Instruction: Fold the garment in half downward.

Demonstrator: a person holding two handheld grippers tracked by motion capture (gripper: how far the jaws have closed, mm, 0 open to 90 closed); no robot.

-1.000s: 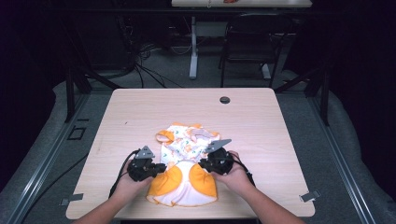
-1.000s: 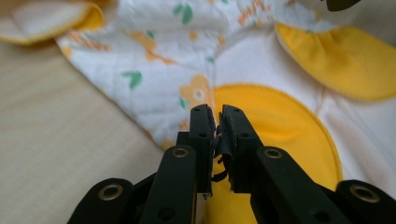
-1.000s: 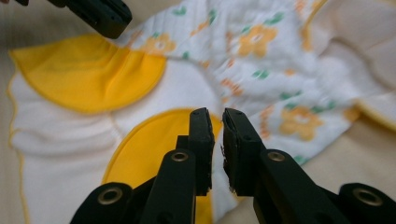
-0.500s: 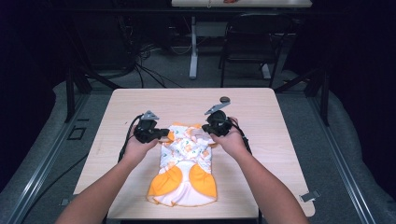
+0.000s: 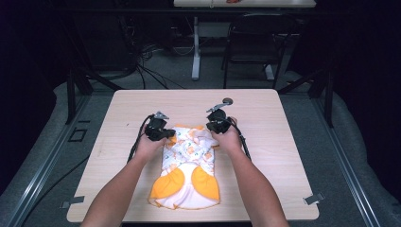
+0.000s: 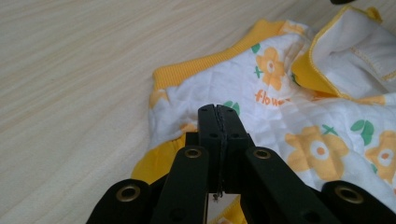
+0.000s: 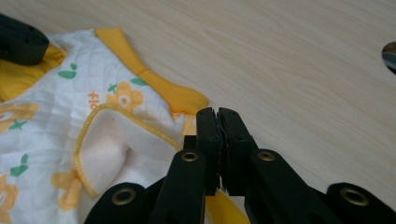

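Both grippers, left (image 5: 165,135) and right (image 5: 211,126), pinch the baby romper's (image 5: 189,163) top, which you've just dragged farther up the table (image 5: 283,142), flattening it.

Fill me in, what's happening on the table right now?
A person is spreading a quilted baby garment with orange flowers flat on the wooden table. The left gripper and right gripper each sit at an upper corner of it with jaws shut, seemingly pinching the fabric there. The orange-footed end lies toward the person.
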